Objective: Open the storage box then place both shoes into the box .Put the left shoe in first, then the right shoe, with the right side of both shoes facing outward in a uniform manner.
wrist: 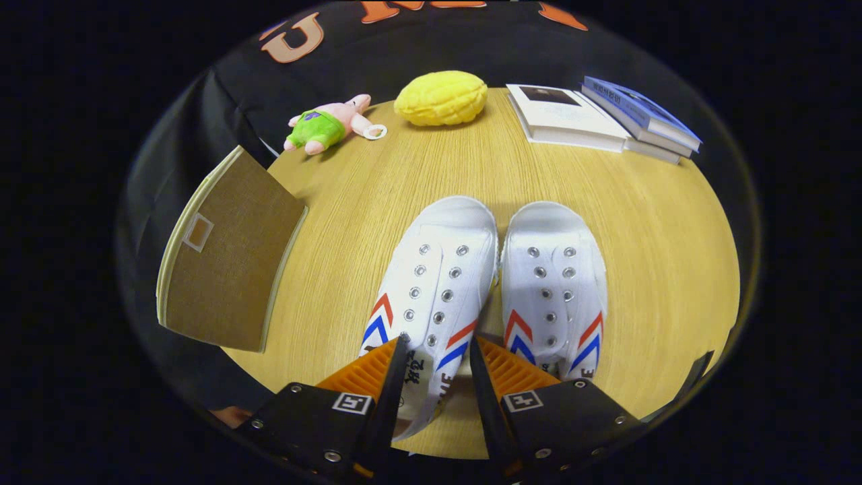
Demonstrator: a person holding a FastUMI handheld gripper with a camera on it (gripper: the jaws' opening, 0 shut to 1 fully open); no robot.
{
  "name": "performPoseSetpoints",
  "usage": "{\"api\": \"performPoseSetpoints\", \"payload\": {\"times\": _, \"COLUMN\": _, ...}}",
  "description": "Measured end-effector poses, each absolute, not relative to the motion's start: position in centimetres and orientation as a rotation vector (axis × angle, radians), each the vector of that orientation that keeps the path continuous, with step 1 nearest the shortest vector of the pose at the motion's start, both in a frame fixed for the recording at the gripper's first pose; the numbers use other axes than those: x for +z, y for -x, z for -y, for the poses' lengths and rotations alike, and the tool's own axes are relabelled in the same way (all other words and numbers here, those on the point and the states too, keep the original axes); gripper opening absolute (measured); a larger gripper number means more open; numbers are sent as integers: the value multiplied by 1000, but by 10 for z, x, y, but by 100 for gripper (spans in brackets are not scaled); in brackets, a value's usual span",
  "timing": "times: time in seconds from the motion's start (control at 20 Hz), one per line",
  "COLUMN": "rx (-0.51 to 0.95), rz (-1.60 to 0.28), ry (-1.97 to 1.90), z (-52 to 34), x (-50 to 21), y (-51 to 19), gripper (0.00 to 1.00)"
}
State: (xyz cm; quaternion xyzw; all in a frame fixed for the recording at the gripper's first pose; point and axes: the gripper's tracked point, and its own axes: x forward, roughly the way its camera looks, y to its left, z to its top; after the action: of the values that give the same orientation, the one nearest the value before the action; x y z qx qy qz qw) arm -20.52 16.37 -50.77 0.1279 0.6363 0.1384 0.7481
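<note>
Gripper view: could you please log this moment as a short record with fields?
gripper: open, fingers straddling the left shoe's heel end, not pressing
left shoe: on the table, toe pointing away
right shoe: beside it, touching near the toe
storage box: at the table's left edge, lid shut
table: wooden
beyond the shoes: plush toy, yellow cushion, books

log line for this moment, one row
gripper: open, fingers straddle left shoe heel | right shoe: beside it, on table | box: lid shut
</note>
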Motion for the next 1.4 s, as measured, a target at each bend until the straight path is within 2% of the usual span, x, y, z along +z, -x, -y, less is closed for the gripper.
{"api": "performPoseSetpoints", "payload": {"times": 0.25, "rx": 276, "rz": -1422, "ry": -430, "z": -166, "x": -512, "y": 207, "gripper": 46}}
{"api": "performPoseSetpoints", "payload": {"times": 0.35, "rx": 224, "rz": -1415, "ry": -500, "z": -158, "x": -510, "y": 203, "gripper": 31}}
{"api": "performPoseSetpoints", "payload": {"times": 0.4, "rx": 204, "rz": -1410, "ry": -530, "z": -157, "x": -510, "y": 200, "gripper": 17}}
{"api": "performPoseSetpoints", "payload": {"times": 0.5, "rx": 186, "rz": -1417, "ry": -551, "z": -160, "x": -505, "y": 198, "gripper": 8}}
{"api": "performPoseSetpoints", "payload": {"times": 0.75, "rx": 237, "rz": -1376, "ry": -563, "z": -182, "x": -469, "y": 174, "gripper": 7}}
{"api": "performPoseSetpoints", "payload": {"times": 1.4, "rx": 543, "rz": -1197, "ry": -670, "z": -318, "x": -310, "y": 104, "gripper": 7}}
